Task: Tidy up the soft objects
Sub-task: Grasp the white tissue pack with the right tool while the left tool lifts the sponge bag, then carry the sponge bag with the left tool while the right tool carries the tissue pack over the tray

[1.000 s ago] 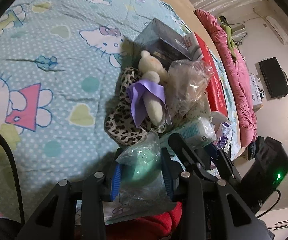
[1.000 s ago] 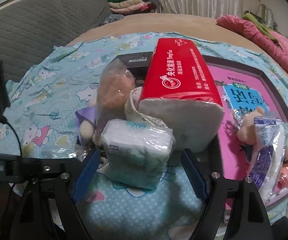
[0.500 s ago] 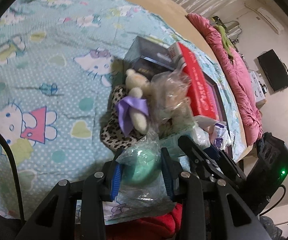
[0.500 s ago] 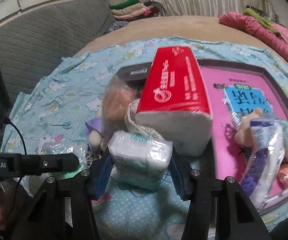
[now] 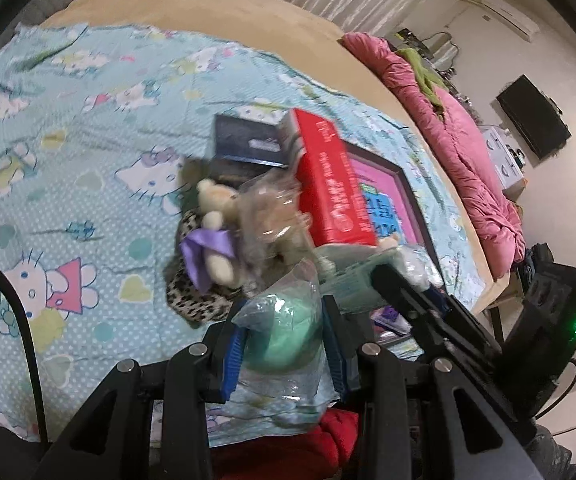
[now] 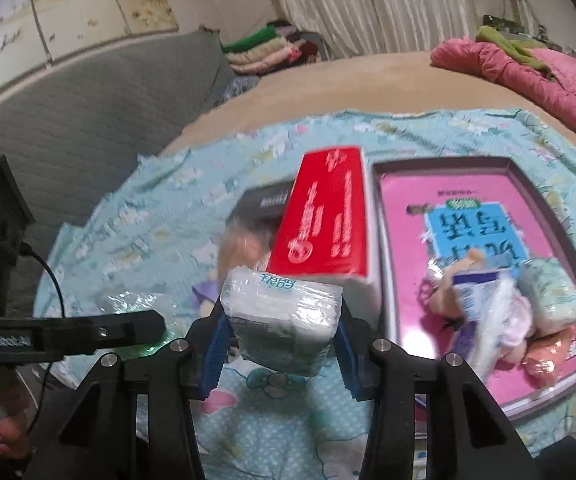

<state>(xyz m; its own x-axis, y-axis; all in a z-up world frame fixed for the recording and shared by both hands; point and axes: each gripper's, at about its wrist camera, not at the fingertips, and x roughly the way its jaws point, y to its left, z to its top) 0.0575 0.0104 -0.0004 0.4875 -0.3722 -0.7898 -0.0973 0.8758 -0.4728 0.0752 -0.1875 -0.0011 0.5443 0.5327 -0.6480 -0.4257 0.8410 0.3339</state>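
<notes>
Since the earlier frame both packs have been lifted off the bedspread. Seen from the left wrist, a green soft ball in a clear bag [image 5: 288, 344] is clamped between the blue pads of the left gripper [image 5: 284, 346]; beyond it a cream bear with a purple bow [image 5: 214, 236] is seen lying on a leopard-print piece [image 5: 196, 300], beside a red tissue pack [image 5: 334, 188]. Bare Hello Kitty bedspread [image 5: 68, 168] is left open on the left. From the right wrist, a plastic-wrapped tissue pack [image 6: 284, 316] with blurred teal lettering is gripped by the right gripper [image 6: 282, 340]. A dark-rimmed tray [image 6: 516, 168] with a pink printed base is seen holding small bagged toys [image 6: 500, 320] near its front edge
</notes>
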